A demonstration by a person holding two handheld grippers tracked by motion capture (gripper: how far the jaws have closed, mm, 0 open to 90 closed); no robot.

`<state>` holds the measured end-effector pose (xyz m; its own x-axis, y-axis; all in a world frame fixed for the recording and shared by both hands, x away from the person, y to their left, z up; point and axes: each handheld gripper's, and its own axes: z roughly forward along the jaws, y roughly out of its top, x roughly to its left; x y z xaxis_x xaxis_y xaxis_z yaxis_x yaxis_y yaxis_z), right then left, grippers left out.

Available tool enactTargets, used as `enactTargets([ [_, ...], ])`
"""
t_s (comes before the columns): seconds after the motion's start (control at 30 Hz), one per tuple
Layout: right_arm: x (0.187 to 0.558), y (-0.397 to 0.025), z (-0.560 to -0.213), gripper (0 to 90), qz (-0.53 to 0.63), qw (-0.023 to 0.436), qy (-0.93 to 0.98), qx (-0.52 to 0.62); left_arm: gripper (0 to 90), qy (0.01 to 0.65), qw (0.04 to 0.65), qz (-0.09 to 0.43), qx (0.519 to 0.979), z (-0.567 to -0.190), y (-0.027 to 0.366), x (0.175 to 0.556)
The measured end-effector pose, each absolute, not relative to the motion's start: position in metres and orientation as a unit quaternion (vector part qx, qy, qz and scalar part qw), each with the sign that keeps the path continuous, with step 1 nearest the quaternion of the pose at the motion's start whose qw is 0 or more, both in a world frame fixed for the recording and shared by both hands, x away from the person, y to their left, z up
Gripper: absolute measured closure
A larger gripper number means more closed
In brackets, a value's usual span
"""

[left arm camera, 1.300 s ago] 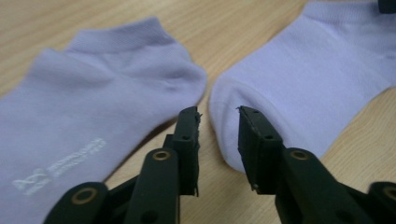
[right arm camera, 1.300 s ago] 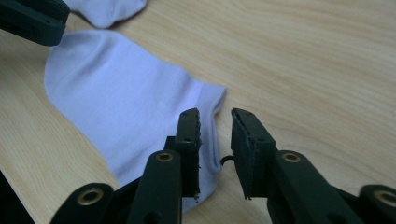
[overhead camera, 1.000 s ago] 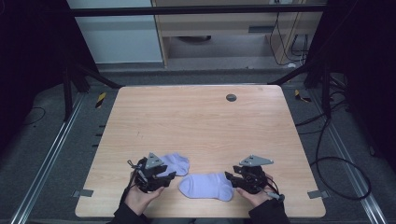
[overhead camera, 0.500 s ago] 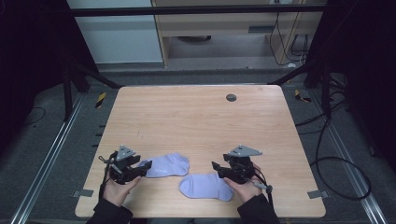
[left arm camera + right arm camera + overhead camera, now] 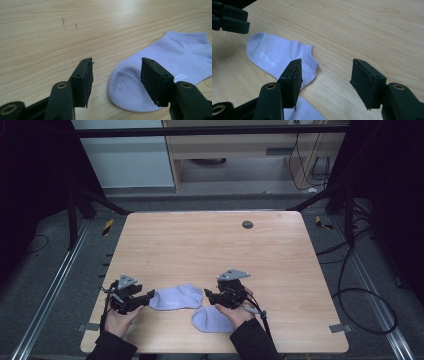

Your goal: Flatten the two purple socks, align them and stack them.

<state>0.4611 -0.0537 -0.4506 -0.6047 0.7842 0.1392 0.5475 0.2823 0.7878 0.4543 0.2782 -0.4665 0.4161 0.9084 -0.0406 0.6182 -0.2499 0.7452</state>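
Note:
Two pale lilac ankle socks lie near the front edge of the wooden table (image 5: 210,245). The far sock (image 5: 177,297) lies flat with its toe to the left; the near sock (image 5: 212,319) is partly under the right hand. My left gripper (image 5: 148,296) is open at the far sock's toe (image 5: 130,85), which lies below the gap toward the right jaw, untouched. My right gripper (image 5: 208,295) is open just past that sock's cuff (image 5: 308,62), with bare wood between its jaws. The near sock (image 5: 304,111) shows under its left jaw. The left gripper (image 5: 229,17) shows beyond the toe.
A dark round grommet (image 5: 247,224) sits in the table's far edge area. The far half of the tabletop is bare wood. Cables (image 5: 350,285) trail on the floor to the right, and dark frame legs stand at both far corners.
The left gripper has drawn back left, off the far sock to its toe. The right gripper has moved left to that sock's cuff. Both socks lie about where they were.

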Motion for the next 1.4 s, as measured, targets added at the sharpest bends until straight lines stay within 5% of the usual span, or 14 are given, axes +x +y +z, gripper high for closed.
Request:
enactTargets([
  [0.43,0.483,-0.019,-0.476,48.5,0.380,0.138,0.803,0.437,46.9,0.500,0.333,0.197,0.775,-0.475,0.276,0.458],
  [0.9,0.490,0.000,-0.491,57.0,0.363,0.137,0.816,0.428,61.6,0.505,0.305,0.178,0.788,-0.483,0.276,0.461],
  [1.17,0.490,0.006,-0.496,65.2,0.352,0.135,0.824,0.422,73.1,0.506,0.294,0.159,0.795,-0.486,0.273,0.463],
  [1.4,0.487,0.008,-0.497,84.3,0.355,0.137,0.820,0.428,85.0,0.508,0.300,0.148,0.793,-0.486,0.272,0.463],
])
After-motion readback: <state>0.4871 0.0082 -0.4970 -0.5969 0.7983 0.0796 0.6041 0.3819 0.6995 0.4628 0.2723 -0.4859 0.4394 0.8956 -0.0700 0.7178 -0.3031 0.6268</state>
